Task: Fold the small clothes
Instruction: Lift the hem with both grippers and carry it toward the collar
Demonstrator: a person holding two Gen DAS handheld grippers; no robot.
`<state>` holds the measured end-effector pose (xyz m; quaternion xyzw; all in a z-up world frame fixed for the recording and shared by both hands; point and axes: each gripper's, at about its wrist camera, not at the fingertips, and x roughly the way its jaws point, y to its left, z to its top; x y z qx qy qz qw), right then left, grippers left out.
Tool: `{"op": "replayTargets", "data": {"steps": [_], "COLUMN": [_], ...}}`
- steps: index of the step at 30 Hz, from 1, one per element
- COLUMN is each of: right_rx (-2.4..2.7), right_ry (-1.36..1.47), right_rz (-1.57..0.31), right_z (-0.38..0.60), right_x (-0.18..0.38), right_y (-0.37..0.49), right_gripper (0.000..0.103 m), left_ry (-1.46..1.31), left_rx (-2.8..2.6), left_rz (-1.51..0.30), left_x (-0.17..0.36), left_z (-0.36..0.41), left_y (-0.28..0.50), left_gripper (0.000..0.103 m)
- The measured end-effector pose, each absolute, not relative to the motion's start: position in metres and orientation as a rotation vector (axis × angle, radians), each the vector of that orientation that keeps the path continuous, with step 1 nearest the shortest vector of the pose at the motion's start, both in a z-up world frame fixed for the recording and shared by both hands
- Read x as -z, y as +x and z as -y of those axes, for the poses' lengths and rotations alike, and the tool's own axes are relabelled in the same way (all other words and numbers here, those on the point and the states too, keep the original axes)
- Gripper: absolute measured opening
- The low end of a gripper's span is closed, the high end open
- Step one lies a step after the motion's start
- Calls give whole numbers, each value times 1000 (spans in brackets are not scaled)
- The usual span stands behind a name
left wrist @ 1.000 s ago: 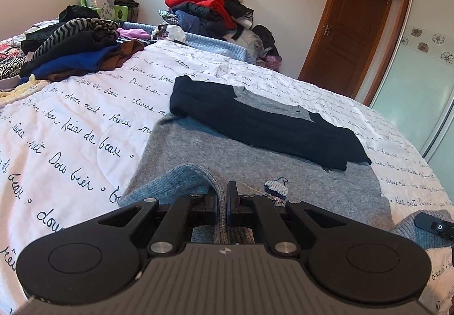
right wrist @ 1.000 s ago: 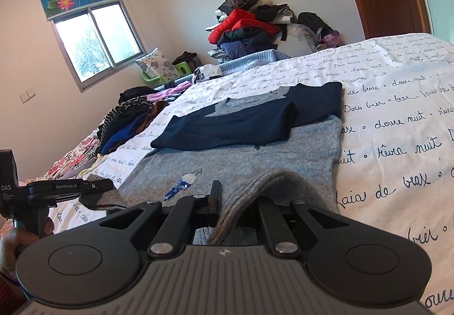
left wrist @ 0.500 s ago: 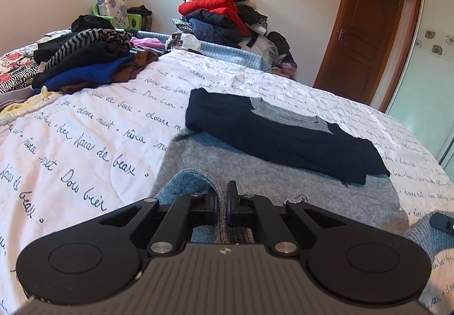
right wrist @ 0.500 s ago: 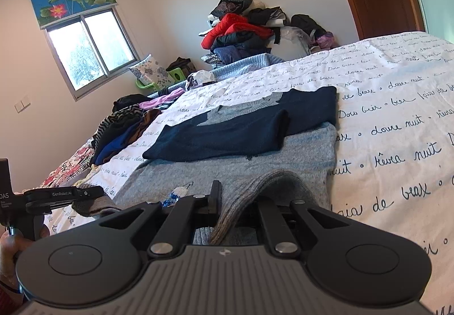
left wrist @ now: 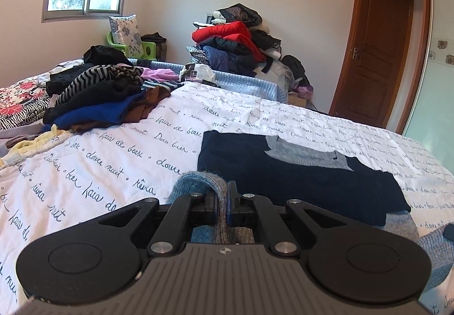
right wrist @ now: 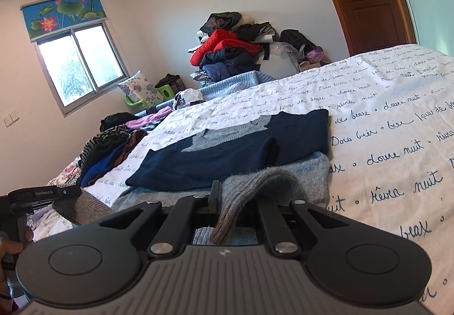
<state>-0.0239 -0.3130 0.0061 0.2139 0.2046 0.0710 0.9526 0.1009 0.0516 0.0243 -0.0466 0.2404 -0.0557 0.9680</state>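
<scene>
A grey-blue knit sweater (left wrist: 403, 225) lies on the bed with its navy sleeves (left wrist: 298, 178) folded across its chest. My left gripper (left wrist: 224, 201) is shut on the ribbed hem (left wrist: 198, 181) at one bottom corner and holds it lifted over the sweater. My right gripper (right wrist: 224, 201) is shut on the other hem corner (right wrist: 255, 187), also lifted. The sweater (right wrist: 315, 170) and its navy sleeves (right wrist: 227, 156) show ahead in the right wrist view. The left gripper's body (right wrist: 42, 194) shows at the left edge there.
The bed has a white cover with script lettering (left wrist: 113, 167). A heap of dark and striped clothes (left wrist: 99, 99) lies at the far left. A taller pile with a red jacket (left wrist: 232, 37) stands behind the bed. A brown door (left wrist: 377, 59) is at the right.
Both grippers have carried the lifted hem forward toward the navy sleeves. The grey body of the sweater and its small embroidered patch are now mostly covered from view.
</scene>
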Motion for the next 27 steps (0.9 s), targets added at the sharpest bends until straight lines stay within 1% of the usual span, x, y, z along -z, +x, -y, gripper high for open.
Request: {"op": "replayTargets", "data": {"steps": [12, 20, 27], "right_rx": [-144, -151, -172], "right_ry": [461, 454, 518], "right_rz": [-392, -382, -397], "right_z": [326, 334, 344], "right_x": [-6, -11, -7], "right_y": [12, 26, 44], "right_gripper": [7, 7, 7], "left_ry": [-84, -65, -67], "left_rx": [98, 87, 80], "left_rz": [-457, -469, -482], "left_x": [-33, -34, -33], "left_z": [-39, -33, -30], "left_y": [124, 141, 156], "left_gripper": [6, 6, 6]}}
